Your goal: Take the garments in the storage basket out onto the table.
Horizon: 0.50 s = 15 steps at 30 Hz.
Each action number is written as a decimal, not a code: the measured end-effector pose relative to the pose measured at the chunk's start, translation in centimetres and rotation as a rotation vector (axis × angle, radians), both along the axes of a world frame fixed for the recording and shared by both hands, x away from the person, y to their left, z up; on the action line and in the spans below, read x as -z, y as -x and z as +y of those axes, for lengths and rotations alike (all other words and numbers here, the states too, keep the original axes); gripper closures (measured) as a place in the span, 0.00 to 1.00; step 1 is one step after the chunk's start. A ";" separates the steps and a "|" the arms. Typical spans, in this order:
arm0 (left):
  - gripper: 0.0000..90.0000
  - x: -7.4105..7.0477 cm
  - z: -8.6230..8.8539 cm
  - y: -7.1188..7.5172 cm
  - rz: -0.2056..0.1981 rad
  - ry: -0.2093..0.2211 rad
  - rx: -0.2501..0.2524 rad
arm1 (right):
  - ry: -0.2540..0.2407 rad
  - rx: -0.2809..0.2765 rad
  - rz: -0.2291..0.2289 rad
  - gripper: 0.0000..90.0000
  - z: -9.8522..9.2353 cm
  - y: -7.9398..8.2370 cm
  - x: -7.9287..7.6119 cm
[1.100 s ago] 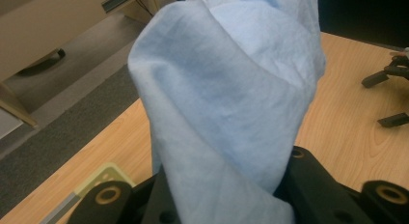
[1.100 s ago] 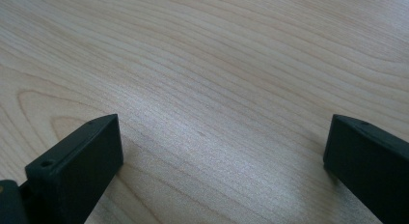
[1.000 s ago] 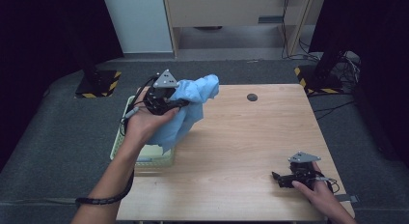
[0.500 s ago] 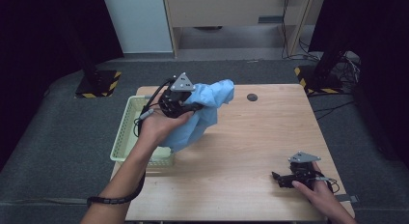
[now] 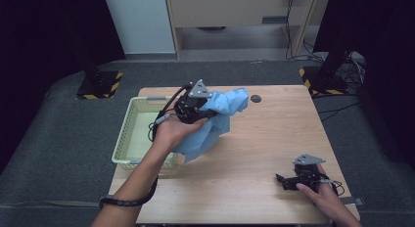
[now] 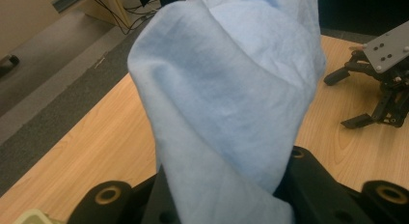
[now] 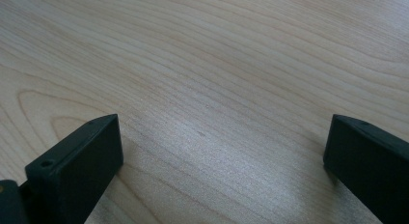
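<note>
The left gripper point(image 5: 203, 112) was clenched on a light blue cloth point(image 5: 218, 122), holding it off the table point(image 5: 274, 139). The cloth rose in a bunch just ahead of the jaws and hung in a loose fold below them, over the table's left part beside the basket point(image 5: 128, 139). In the left gripper view the cloth point(image 6: 231, 103) stood pinched between the two black jaws, creased and folded over itself.

It looked soft, light and limp, so it would likely sag and swing with every move and keep no shape of its own. It did not look slippery or fragile. A hold on a gathered bunch, as here, seemed secure; to spread it flat, a corner or hem would probably serve better.

The pale green basket lay just behind and to the left of the left gripper, close under the person's forearm. A small dark round thing point(image 5: 255, 98) sat near the far edge of the table, beyond the cloth. The right gripper point(image 5: 288, 182) rested on the wood well apart at the near right corner, its jaws spread wide with nothing between them. The bare wood between the two grippers offered room to lay the cloth down; the hanging fold could catch on the basket's rim.
</note>
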<state>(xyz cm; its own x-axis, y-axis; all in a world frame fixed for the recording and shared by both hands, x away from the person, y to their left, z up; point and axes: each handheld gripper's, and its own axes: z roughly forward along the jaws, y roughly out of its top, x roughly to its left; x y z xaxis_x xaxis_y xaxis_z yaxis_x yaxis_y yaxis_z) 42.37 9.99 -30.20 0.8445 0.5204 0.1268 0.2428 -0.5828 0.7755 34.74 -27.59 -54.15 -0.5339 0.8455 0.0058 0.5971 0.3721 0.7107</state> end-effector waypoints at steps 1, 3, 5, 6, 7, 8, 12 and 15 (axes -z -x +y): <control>0.87 0.2 -0.1 0.0 0.002 0.000 0.002 | 0.000 0.000 0.000 0.01 0.0 0.0 0.0; 0.86 0.5 -0.4 0.0 0.007 -0.002 0.005 | 0.000 -0.001 0.000 0.01 0.0 0.0 0.0; 0.86 0.8 -0.8 0.0 0.011 0.000 0.009 | 0.000 -0.001 0.000 0.01 0.0 0.0 0.0; 0.86 1.0 -0.9 0.0 0.013 0.000 0.012 | 0.000 -0.001 0.000 0.01 0.0 0.0 0.0; 0.86 1.1 -1.1 0.1 0.015 0.001 0.013 | 0.000 -0.001 0.000 0.01 0.0 0.0 0.0; 0.86 1.2 -1.4 0.1 0.017 0.000 0.017 | 0.000 -0.001 0.000 0.01 0.0 0.0 0.0; 0.86 1.7 -2.4 0.3 0.021 -0.003 0.036 | 0.000 -0.002 -0.001 0.01 0.0 0.0 0.0; 0.86 2.2 -3.3 0.7 0.027 -0.006 0.057 | 0.000 -0.001 0.000 0.01 0.0 0.0 0.0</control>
<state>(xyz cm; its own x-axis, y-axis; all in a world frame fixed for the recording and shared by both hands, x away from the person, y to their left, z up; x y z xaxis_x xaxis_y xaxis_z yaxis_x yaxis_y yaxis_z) 41.66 6.67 -32.45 0.8757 0.4710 0.1065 0.2301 -0.6008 0.7656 34.75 -27.60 -54.15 -0.5352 0.8447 0.0059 0.5964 0.3729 0.7108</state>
